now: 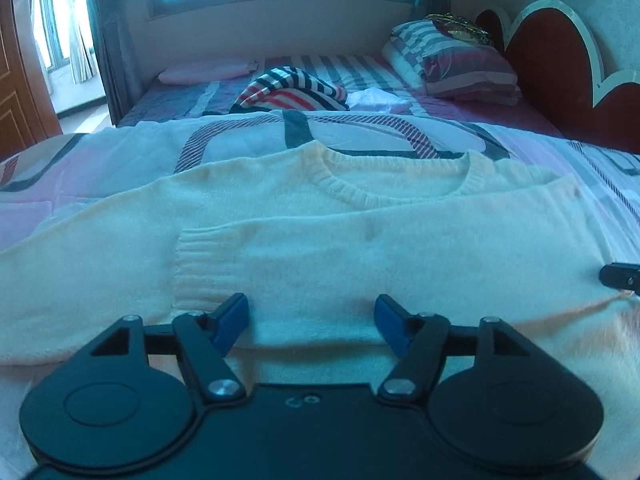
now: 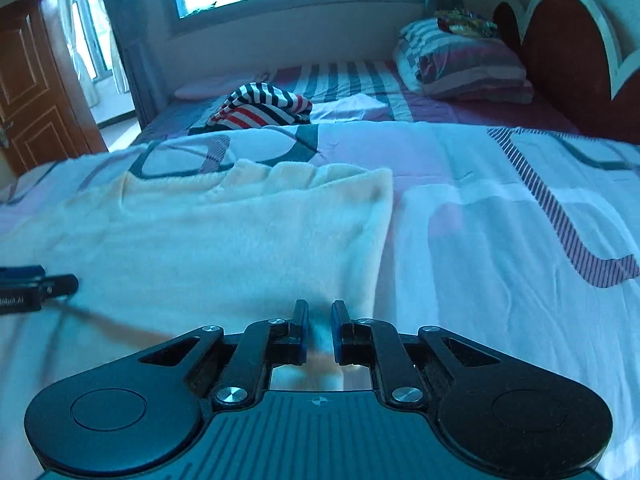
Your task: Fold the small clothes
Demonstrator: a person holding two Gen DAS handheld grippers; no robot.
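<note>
A cream knit sweater [image 1: 280, 216] lies flat on a patterned duvet [image 1: 120, 160] across the near part of the bed, neckline away from the cameras. One sleeve [image 1: 360, 248] is folded across the chest, its ribbed cuff [image 1: 200, 268] ending just ahead of the left gripper.

The left gripper [image 1: 312, 320] sits low over the sweater's lower body with its blue-tipped jaws spread wide, holding nothing; the cuff lies just beyond its left finger. The right gripper [image 2: 320, 320] has its jaws drawn nearly together over the sweater's right edge, and a fold of cream knit shows between them, so it seems pinched, though the grip itself is blurred. Each gripper shows at the edge of the other's view.

Farther back on the bed are a crumpled striped garment [image 1: 292, 92] in navy, white and red, a small white cloth [image 1: 380, 100] just beside it, a pink pillow [image 1: 204, 72] near the window wall, and a folded striped quilt [image 1: 452, 60] against the red heart-shaped headboard [image 1: 560, 60]. None of these touches the sweater. A brown wooden door [image 2: 36, 92] stands open at the left
</note>
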